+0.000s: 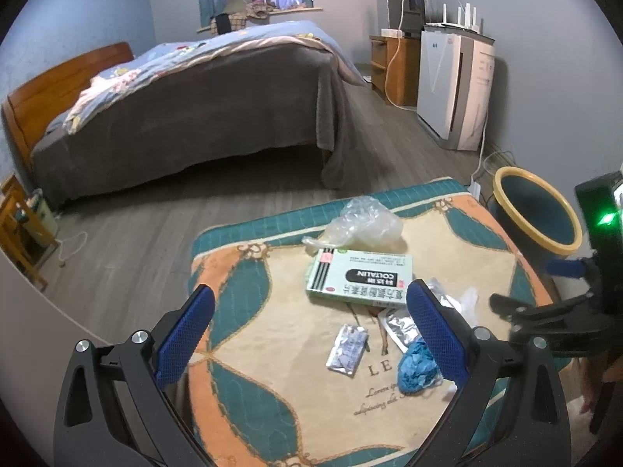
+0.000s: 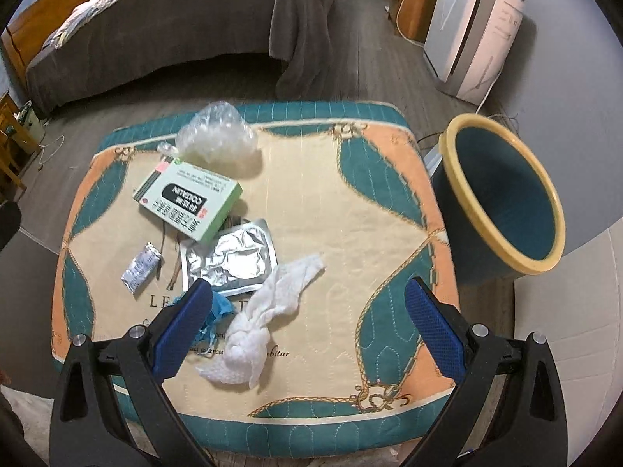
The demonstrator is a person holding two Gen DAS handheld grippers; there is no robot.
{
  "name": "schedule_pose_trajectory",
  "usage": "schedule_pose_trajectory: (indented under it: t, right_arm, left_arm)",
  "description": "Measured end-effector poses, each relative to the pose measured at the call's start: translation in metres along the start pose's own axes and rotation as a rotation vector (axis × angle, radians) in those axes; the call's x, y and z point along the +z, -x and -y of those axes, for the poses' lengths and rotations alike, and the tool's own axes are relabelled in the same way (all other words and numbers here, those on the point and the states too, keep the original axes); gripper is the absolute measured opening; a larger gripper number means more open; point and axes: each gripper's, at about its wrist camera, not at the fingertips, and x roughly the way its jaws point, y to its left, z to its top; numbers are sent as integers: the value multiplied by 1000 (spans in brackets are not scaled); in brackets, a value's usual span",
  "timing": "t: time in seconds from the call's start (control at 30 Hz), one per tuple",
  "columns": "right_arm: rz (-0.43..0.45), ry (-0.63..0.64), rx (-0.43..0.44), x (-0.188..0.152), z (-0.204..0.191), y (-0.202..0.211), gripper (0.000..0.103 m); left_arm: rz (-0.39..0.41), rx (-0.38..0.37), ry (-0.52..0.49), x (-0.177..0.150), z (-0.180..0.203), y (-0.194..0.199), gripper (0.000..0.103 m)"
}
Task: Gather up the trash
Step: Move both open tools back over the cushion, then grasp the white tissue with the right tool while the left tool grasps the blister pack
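Trash lies on a quilted mat (image 2: 350, 202): a clear plastic bag (image 2: 218, 134), a green medicine box (image 2: 190, 200), a silver foil pouch (image 2: 231, 260), a small foil sachet (image 2: 141, 268), a blue crumpled piece (image 2: 216, 311) and a white tissue (image 2: 268, 319). My right gripper (image 2: 307, 303) hangs open above the tissue. My left gripper (image 1: 311, 311) is open over the mat's left part, near the box (image 1: 360, 278), sachet (image 1: 348, 348) and blue piece (image 1: 418, 364). The teal bin with a yellow rim (image 2: 502, 194) stands right of the mat.
A bed with a grey cover (image 1: 187, 105) fills the back left. A white appliance (image 1: 453, 85) and a wooden cabinet (image 1: 393, 66) stand along the right wall, with cables on the floor. A wooden stand (image 1: 19, 229) is at far left. The right gripper's body (image 1: 564, 311) shows at right.
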Motion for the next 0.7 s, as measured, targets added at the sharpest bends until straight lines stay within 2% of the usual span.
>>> schedule_pose_trajectory:
  t: [0.27,0.4,0.47,0.5,0.57,0.7]
  right_arm:
    - [-51,-9,21,-6,-3,-17,97]
    - [-84,7,45,-12,-9,-28,97]
    - [-97,19,50,-14,-12,-31,96]
    - [-105,27,55,-14,-14,-33,95]
    - [-123,33,65,-16,-16,-37,85]
    - [-166,33,101,-18,-20,-44,68]
  left_arm:
    - [-36,42,-42,-5,8,-19,98]
    - [-89,25,-34,-10,9,-35,98]
    - [-143,8,-8,-15,8,-48,98]
    - [-170,9,1,-19,8,-56,98]
    - [-211,12,-4,-25,10,-67,98]
    - [-266,15,-71,-40,22,-88,98]
